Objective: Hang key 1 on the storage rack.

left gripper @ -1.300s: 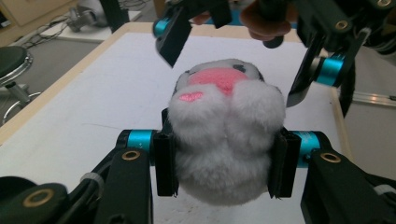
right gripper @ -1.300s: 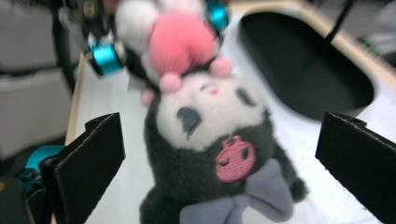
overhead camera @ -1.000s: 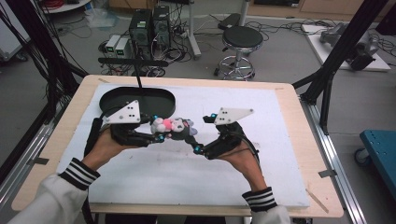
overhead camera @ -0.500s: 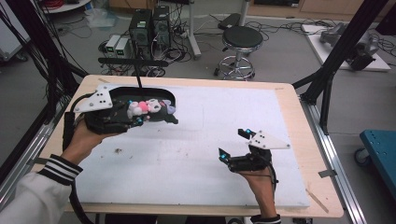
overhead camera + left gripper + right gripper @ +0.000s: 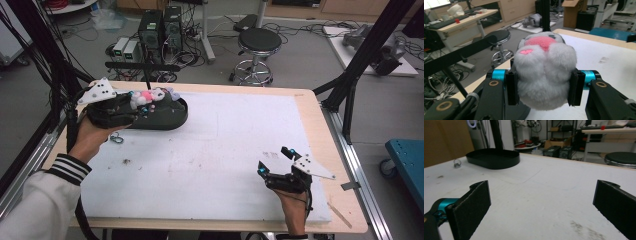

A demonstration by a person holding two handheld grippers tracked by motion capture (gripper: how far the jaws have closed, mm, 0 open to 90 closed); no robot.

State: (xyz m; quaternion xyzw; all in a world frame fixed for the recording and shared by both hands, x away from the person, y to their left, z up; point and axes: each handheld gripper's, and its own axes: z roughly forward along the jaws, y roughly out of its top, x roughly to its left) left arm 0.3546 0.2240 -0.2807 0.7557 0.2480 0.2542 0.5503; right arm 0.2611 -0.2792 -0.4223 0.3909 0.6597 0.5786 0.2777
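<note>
Presently, high view:
Desk (image 5: 220,150): pale wooden frame under a white, scuffed mat.
Black tray (image 5: 170,117): shallow oval dish at about 10 o'clock on the desk, near the far left corner.
Left tongs (image 5: 142,102): held in the person's left hand (image 5: 90,140), hovering at the tray's 9 o'clock end and reaching over it; grey three-cornered plate on top.
Plush toy (image 5: 150,96): white and pink, caught in the left tongs above the tray.
Right tongs (image 5: 275,160): at about 4 o'clock on the desk, well apart from the tray, tips aimed towards 10 o'clock; jaws stand apart with nothing between them.
Small metal ring (image 5: 116,139): lies on the mat just at the tray's 7 o'clock side.
Stool (image 5: 259,42): round black seat on the floor beyond the desk's far edge, at 12 o'clock.

Left gripper view:
Plush toy (image 5: 544,72): fluffy white body with pink patches, clamped from both sides by the black pads, which press into its fur.
Desk (image 5: 609,60): white mat at 3 o'clock behind the toy.
Stool (image 5: 496,37): at 10 o'clock, on the floor.

Right gripper view:
Right tongs (image 5: 541,205): two black pads wide apart, bare mat between them.
Black tray (image 5: 494,158): at 11 o'clock, far across the mat.
Small metal ring (image 5: 457,163): at 10 o'clock, near the tray.
</note>
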